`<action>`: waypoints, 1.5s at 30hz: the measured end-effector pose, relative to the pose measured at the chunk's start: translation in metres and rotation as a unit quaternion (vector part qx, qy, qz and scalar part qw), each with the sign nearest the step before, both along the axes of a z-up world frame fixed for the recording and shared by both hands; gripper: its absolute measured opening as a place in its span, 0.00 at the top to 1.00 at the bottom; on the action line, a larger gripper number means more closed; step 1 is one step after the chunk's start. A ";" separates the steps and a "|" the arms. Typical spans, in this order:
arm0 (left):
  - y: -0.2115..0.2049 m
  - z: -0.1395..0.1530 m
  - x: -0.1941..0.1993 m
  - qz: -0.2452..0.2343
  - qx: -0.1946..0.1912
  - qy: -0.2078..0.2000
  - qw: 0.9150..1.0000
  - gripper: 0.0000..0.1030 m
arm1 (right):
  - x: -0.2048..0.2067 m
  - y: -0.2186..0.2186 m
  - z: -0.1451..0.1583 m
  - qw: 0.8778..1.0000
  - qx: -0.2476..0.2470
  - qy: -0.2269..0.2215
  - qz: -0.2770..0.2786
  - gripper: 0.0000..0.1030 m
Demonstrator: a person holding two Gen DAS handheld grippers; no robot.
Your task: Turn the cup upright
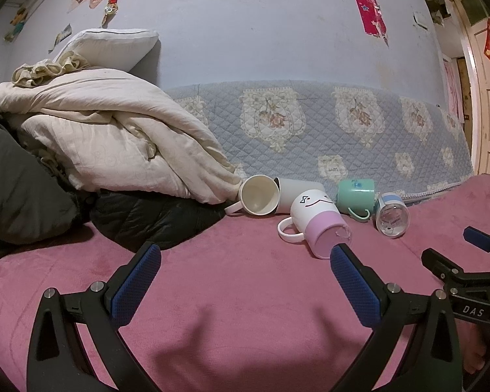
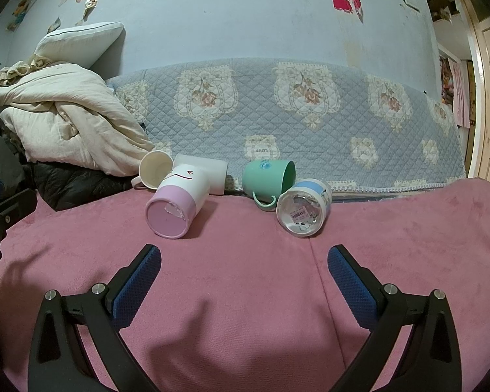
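Two grippers hover above the pink blanket (image 2: 245,310), both spread wide and empty: the right gripper (image 2: 244,258) faces the gap between two cups, the left gripper (image 1: 245,258) sits further left. Four cups lie on their sides near the quilted backrest (image 2: 310,124). The pink-based mug (image 2: 176,202) is nearest, base toward the cameras. Recommended approach: straddle the body across its width, close firmly, then rotate until the base meets the blanket; soft fabric may let it topple. The blue-banded cup (image 2: 305,207) and green mug (image 2: 268,176) follow. Only the left view shows the white mug's (image 1: 259,199) open interior fully and the pink-based mug's handle (image 1: 289,230); the right view shows its chipped base label.
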State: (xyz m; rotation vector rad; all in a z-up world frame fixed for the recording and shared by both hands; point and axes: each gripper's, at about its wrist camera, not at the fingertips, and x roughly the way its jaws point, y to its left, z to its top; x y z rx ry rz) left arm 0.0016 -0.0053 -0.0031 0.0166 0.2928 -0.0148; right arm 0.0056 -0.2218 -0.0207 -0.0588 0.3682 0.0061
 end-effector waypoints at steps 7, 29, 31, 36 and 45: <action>-0.003 0.000 0.000 -0.003 0.008 -0.001 1.000 0.00 | 0.000 0.000 0.001 1.000 0.000 0.001 0.000 0.00; 0.002 0.001 0.001 0.000 0.005 0.005 1.000 0.00 | 0.000 -0.001 0.001 1.000 0.002 -0.002 -0.001 0.00; 0.002 0.001 0.001 0.000 0.005 0.004 1.000 0.00 | 0.000 -0.002 0.001 1.000 0.002 -0.003 -0.001 0.00; 0.002 0.001 0.001 0.000 0.005 0.005 1.000 0.00 | -0.003 0.001 0.003 1.000 0.001 -0.007 -0.003 0.00; 0.002 0.001 0.001 0.000 0.005 0.005 1.000 0.00 | -0.006 -0.001 0.004 1.000 0.002 -0.015 -0.003 0.00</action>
